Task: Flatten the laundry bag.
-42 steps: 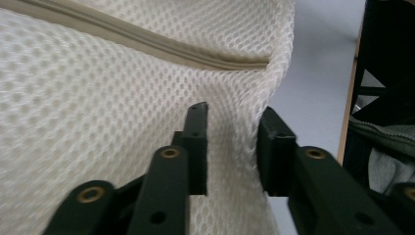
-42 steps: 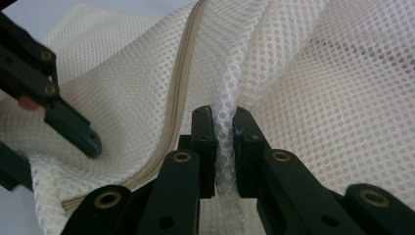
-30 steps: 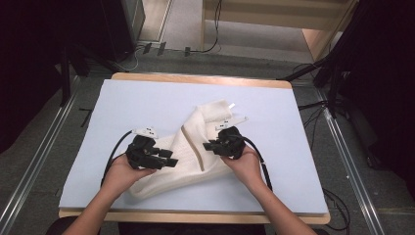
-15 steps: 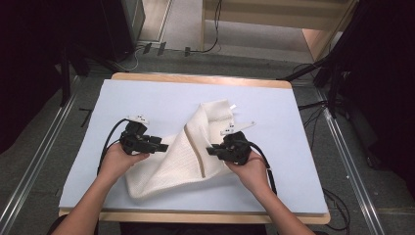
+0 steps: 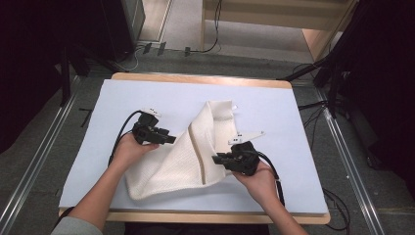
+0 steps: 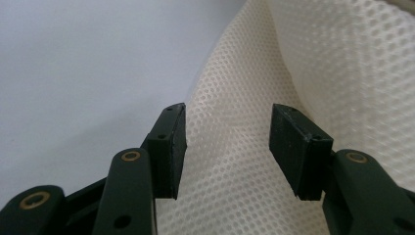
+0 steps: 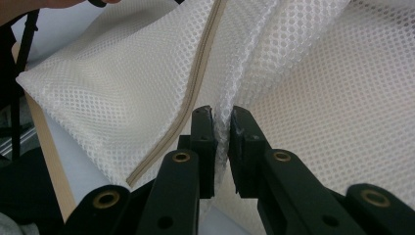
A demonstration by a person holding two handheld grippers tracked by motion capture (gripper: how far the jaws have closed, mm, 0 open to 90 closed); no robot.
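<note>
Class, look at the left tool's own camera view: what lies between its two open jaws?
In the left gripper view, cream mesh bag lies between the open jaws of the left tool, with the pads apart from it.

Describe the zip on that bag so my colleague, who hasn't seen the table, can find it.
On the pale blue table mat lies one cream mesh bag, pinched at its right edge by the right tool. Down the bag's middle runs the zip, a narrow beige strip. It is the bag's only smooth, solid band; everything around it is open netting.
</note>
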